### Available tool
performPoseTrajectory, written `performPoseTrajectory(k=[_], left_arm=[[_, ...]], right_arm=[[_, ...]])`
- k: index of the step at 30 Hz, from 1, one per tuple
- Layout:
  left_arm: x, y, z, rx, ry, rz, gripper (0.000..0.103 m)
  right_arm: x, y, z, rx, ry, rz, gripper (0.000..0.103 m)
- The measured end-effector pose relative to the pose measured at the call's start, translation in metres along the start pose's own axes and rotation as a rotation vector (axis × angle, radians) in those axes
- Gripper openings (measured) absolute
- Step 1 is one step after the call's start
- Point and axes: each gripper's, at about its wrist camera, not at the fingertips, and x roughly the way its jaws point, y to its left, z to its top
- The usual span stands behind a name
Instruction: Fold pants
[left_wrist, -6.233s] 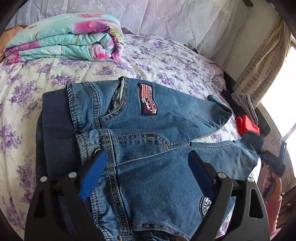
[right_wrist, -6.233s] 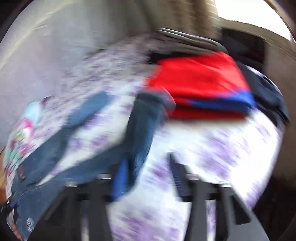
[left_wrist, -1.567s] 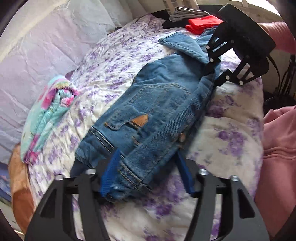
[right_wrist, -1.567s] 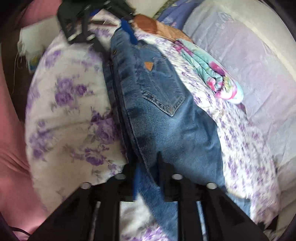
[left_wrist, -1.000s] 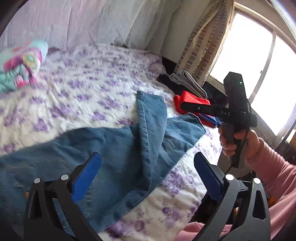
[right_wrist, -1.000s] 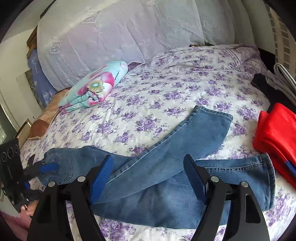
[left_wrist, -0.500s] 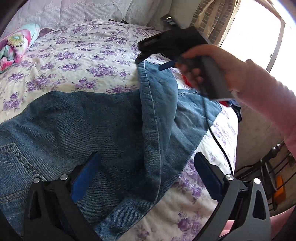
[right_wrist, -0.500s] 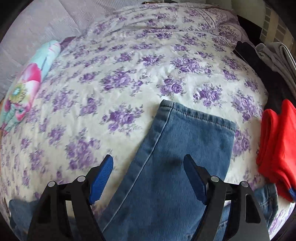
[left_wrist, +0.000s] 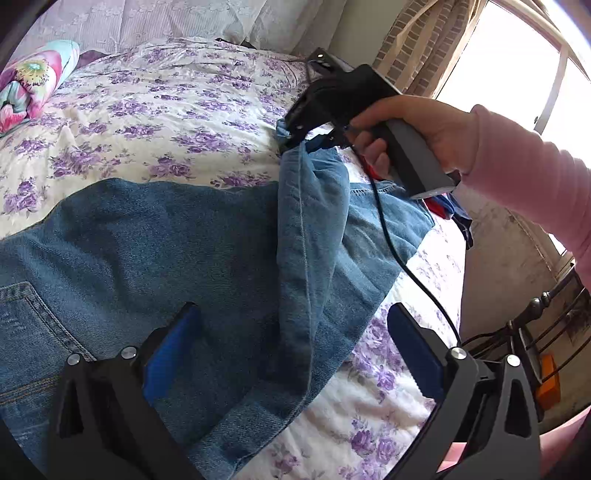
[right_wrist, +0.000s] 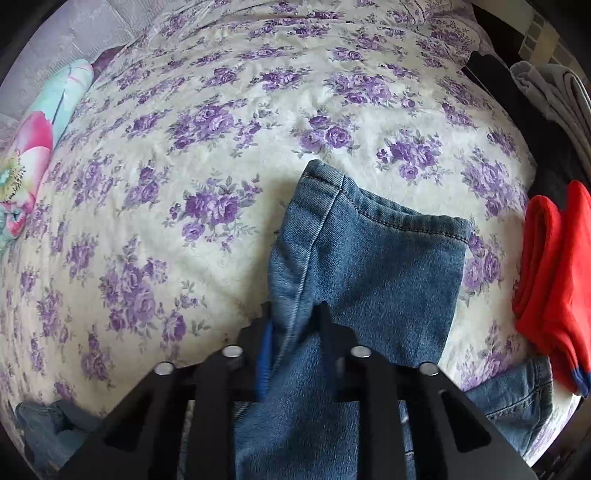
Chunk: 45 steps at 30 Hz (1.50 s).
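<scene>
Blue denim pants (left_wrist: 207, 251) lie on the flowered bedspread (left_wrist: 155, 110), seat and back pocket at the left, legs reaching right. My left gripper (left_wrist: 291, 339) is open over the upper legs, holding nothing. My right gripper (right_wrist: 293, 314) is shut on the upper pant leg (right_wrist: 369, 266) near its hem and lifts that cuff off the bed. In the left wrist view the right gripper (left_wrist: 295, 138) pinches the cuff at the far end of the leg. The lower pant leg (right_wrist: 513, 391) lies flat beneath.
A folded red garment (right_wrist: 554, 280) and grey and dark clothes (right_wrist: 550, 92) lie at the bed's right edge. A rolled floral quilt (left_wrist: 33, 81) lies at the far left. A window and curtain are on the right beyond the bed edge.
My right gripper has closed on the upper leg's cuff and raised it slightly. My left gripper has stayed open over the upper legs.
</scene>
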Motion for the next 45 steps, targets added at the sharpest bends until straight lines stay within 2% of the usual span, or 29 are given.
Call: performPoseTrajectory(k=[2, 5, 8, 10, 12, 14, 16, 18, 19, 20, 23, 24, 25, 26, 29, 33, 34, 36, 41, 42, 44, 45], left_arm=[[-0.001, 0.001, 0.000, -0.006, -0.003, -0.008, 0.098], [-0.002, 0.002, 0.000, -0.008, -0.006, -0.010, 0.098], [-0.005, 0.001, 0.000, -0.013, -0.026, -0.010, 0.098], [-0.008, 0.002, 0.000, -0.021, -0.041, -0.017, 0.098], [-0.009, 0.003, 0.000, -0.026, -0.053, -0.022, 0.098], [-0.008, 0.003, 0.000, -0.030, -0.056, -0.018, 0.098], [-0.005, 0.002, 0.000, -0.026, -0.044, 0.002, 0.098], [-0.002, -0.001, 0.000, -0.008, -0.035, 0.026, 0.098], [-0.001, -0.002, -0.001, 0.001, -0.033, 0.036, 0.098], [0.000, -0.003, -0.001, 0.006, -0.032, 0.043, 0.098], [0.002, -0.004, -0.001, 0.013, -0.031, 0.062, 0.098], [0.003, -0.004, -0.001, 0.016, -0.031, 0.068, 0.098], [0.004, -0.005, -0.001, 0.021, -0.030, 0.074, 0.098], [0.005, -0.006, -0.001, 0.026, -0.029, 0.082, 0.098], [0.006, -0.007, -0.002, 0.038, -0.031, 0.098, 0.098], [0.008, -0.009, -0.003, 0.046, -0.031, 0.121, 0.098], [0.009, -0.009, -0.003, 0.050, -0.029, 0.128, 0.098], [0.010, -0.011, -0.004, 0.061, -0.024, 0.143, 0.098], [0.008, -0.007, -0.003, 0.047, -0.031, 0.134, 0.098], [0.009, -0.008, -0.004, 0.048, -0.029, 0.137, 0.098], [0.011, -0.010, -0.004, 0.059, -0.021, 0.155, 0.098], [0.013, -0.012, -0.004, 0.068, -0.016, 0.166, 0.098]], right_arm=[[-0.020, -0.008, -0.004, 0.018, -0.039, 0.058, 0.009], [-0.067, -0.030, -0.017, 0.057, -0.160, 0.208, 0.008], [-0.119, -0.072, -0.046, 0.121, -0.320, 0.424, 0.007], [-0.143, -0.113, -0.080, 0.184, -0.442, 0.564, 0.007], [-0.144, -0.155, -0.117, 0.264, -0.522, 0.696, 0.007], [-0.125, -0.188, -0.155, 0.322, -0.566, 0.776, 0.008], [-0.081, -0.219, -0.194, 0.410, -0.520, 0.702, 0.013], [-0.038, -0.241, -0.225, 0.522, -0.432, 0.637, 0.012], [-0.026, -0.249, -0.238, 0.559, -0.427, 0.684, 0.005], [-0.023, -0.254, -0.248, 0.573, -0.461, 0.743, 0.006], [-0.045, -0.258, -0.256, 0.558, -0.591, 0.783, 0.028], [-0.049, -0.259, -0.254, 0.564, -0.614, 0.794, 0.044], [-0.053, -0.260, -0.250, 0.567, -0.623, 0.803, 0.046], [-0.053, -0.260, -0.243, 0.568, -0.611, 0.791, 0.046], [-0.042, -0.263, -0.222, 0.617, -0.547, 0.660, 0.044], [-0.036, -0.260, -0.209, 0.610, -0.523, 0.624, 0.044], [-0.038, -0.254, -0.203, 0.580, -0.521, 0.606, 0.034], [-0.043, -0.247, -0.193, 0.511, -0.515, 0.535, 0.008], [-0.082, -0.253, -0.208, 0.436, -0.677, 0.638, 0.008], [-0.078, -0.254, -0.211, 0.441, -0.671, 0.628, 0.008], [-0.049, -0.258, -0.210, 0.463, -0.563, 0.533, 0.015], [-0.033, -0.264, -0.211, 0.497, -0.512, 0.547, 0.012]])
